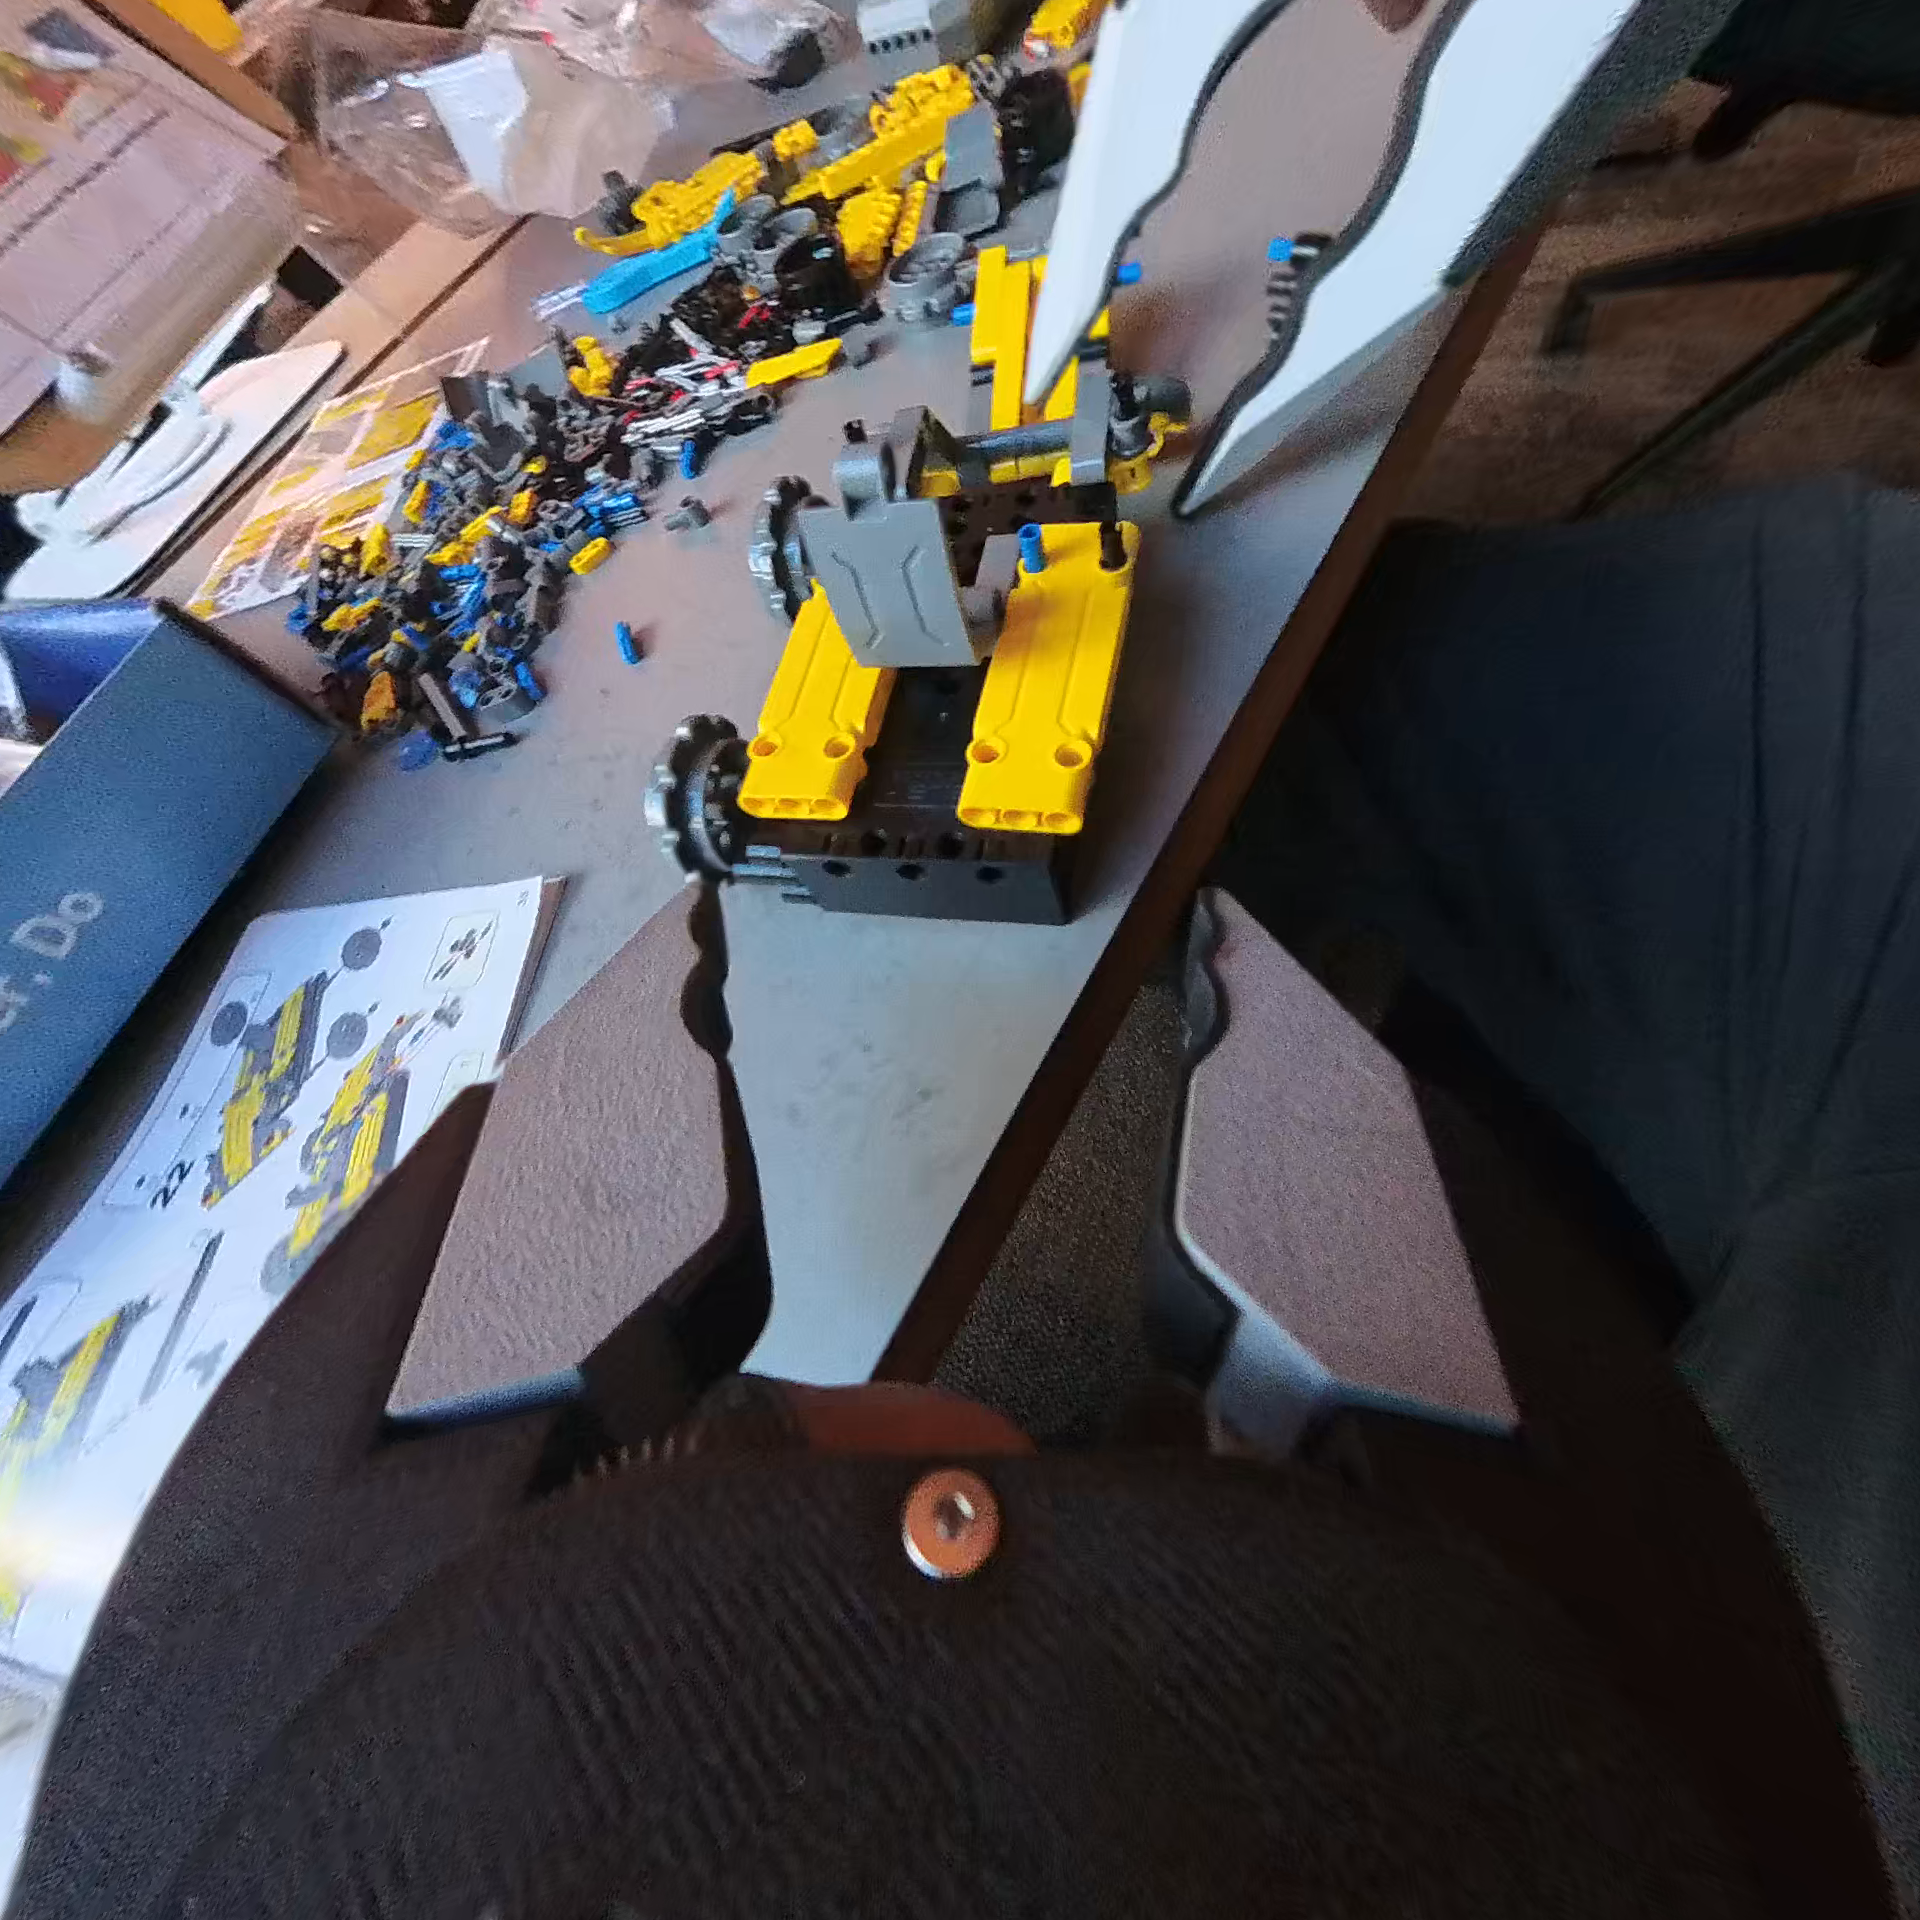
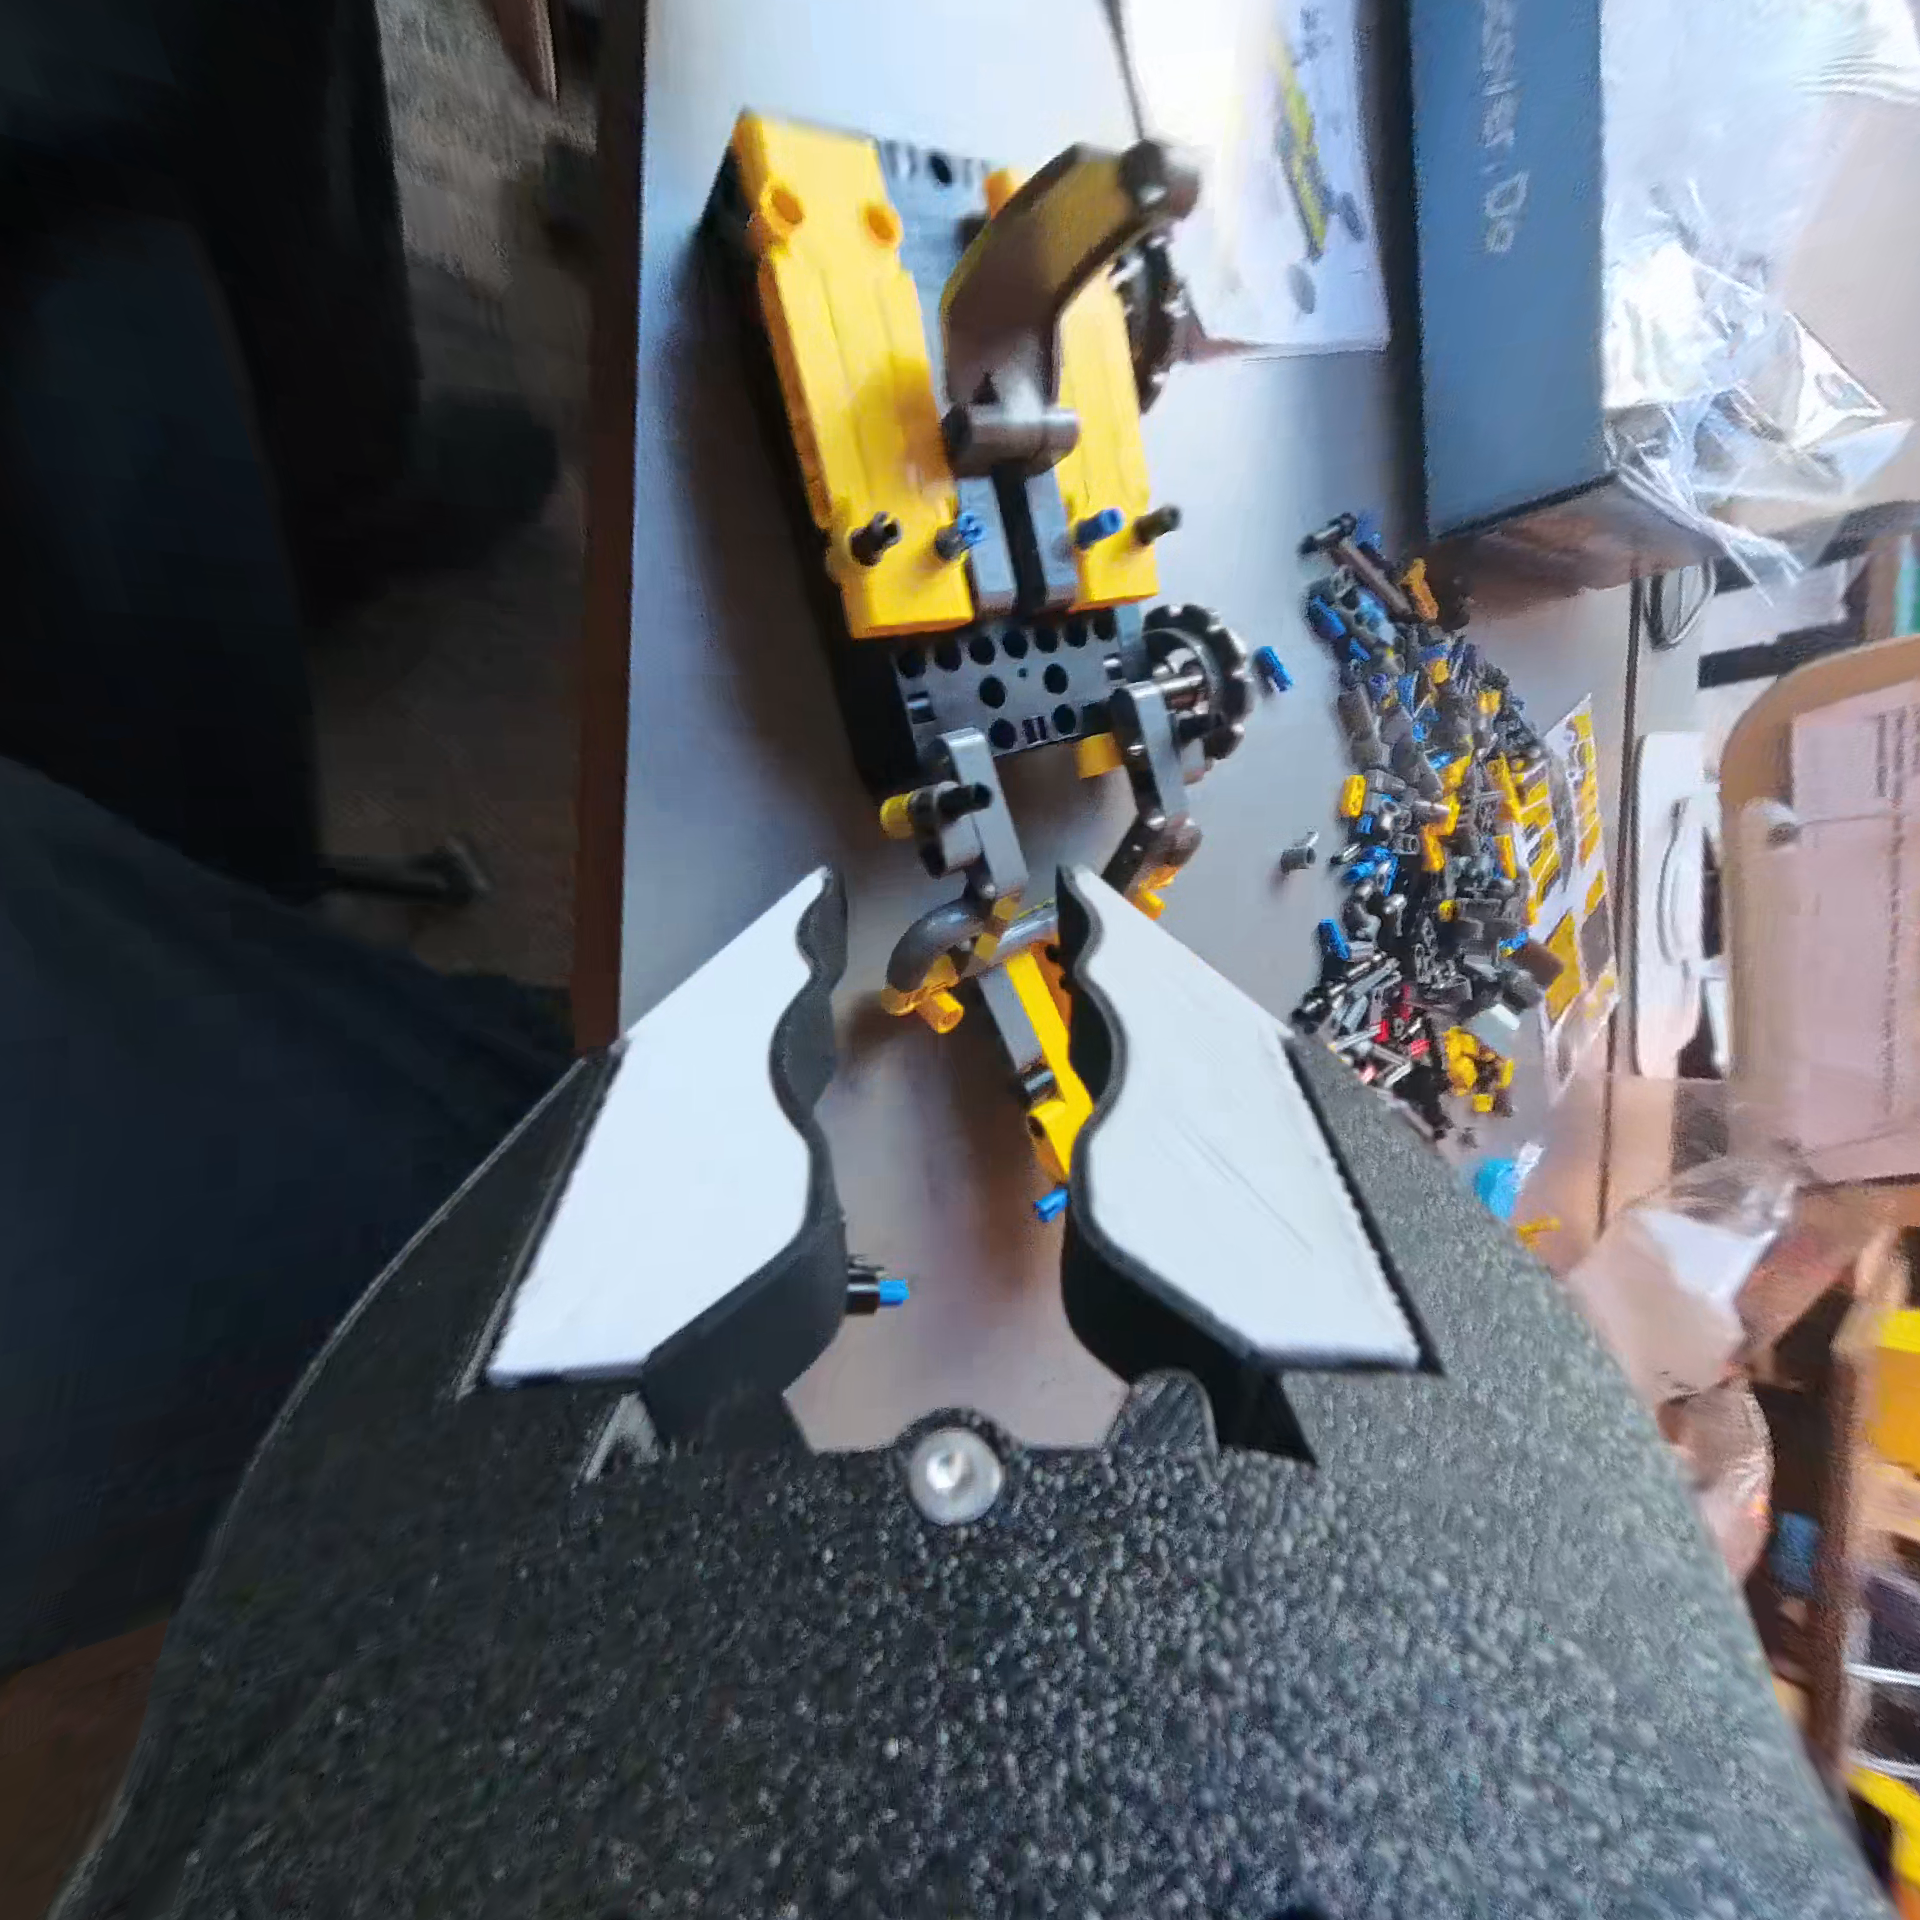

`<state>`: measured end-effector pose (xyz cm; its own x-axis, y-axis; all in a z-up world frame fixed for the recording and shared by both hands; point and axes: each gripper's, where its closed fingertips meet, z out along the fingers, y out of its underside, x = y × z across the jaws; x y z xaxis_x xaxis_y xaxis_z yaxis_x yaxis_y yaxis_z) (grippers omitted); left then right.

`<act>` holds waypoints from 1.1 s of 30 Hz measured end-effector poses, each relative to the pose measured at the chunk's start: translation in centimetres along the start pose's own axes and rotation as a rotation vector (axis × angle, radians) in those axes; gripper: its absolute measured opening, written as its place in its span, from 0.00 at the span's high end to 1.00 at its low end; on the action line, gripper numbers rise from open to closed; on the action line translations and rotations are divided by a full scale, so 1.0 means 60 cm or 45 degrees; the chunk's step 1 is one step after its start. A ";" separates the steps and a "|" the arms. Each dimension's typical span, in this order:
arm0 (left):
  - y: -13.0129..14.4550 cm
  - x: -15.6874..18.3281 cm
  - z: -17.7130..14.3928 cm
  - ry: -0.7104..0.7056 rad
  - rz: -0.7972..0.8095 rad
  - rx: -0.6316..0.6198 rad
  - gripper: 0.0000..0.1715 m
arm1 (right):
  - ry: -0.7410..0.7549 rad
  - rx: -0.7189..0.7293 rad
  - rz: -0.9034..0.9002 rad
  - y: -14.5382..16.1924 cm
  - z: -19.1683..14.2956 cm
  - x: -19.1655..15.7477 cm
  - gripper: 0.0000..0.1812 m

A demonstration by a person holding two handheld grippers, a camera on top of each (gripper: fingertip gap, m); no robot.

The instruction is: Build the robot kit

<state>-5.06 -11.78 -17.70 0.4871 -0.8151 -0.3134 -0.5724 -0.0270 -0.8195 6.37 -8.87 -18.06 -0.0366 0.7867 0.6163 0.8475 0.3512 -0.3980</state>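
The left gripper [image 1: 951,914] stands wide open and holds nothing. Its left fingertip [image 1: 698,904] lies just beside a grey toothed wheel [image 1: 694,795] on the near end of the toy vehicle [image 1: 935,717]; its right finger hangs past the surface edge, over the carpet. The gripper does not grasp the model.

The toy vehicle is a part-built brick model: black base, 2 yellow panels on top, a grey hinged cover, and a forward frame of grey and yellow beams. It rests on the grey surface [image 1: 894,1091], close along the edge that borders the dark chair [image 1: 1662,831].

The right gripper [image 2: 945,883] is moderately open, its 2 white-faced fingers set either side of the model's forward frame [image 2: 997,935]. A yellow beam [image 2: 1049,1081] lies between the fingers, against the inner face of the right finger. Whether the fingers press on the frame cannot be told. In the left wrist view the same gripper [image 1: 1122,436] comes down from above onto that end of the model.

Beside the model, toward the middle of the surface, lies a heap of loose small parts [image 2: 1434,862] in black, blue, grey and yellow. An open instruction booklet [image 1: 260,1091] lies near the left gripper, next to a dark blue box [image 1: 135,831]. Further assemblies in yellow [image 1: 831,166] and clear plastic bags [image 1: 540,104] occupy the far end of the surface.
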 end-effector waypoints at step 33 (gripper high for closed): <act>-0.075 -0.069 0.046 -0.007 0.439 0.176 0.81 | -1.197 0.089 0.452 -0.039 -0.016 0.084 0.89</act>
<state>-2.72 -6.69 -14.03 0.2849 -0.7597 -0.5846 -0.6094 0.3272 -0.7222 4.69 -6.24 -13.36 -0.2164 0.9222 -0.3204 0.8587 0.0237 -0.5119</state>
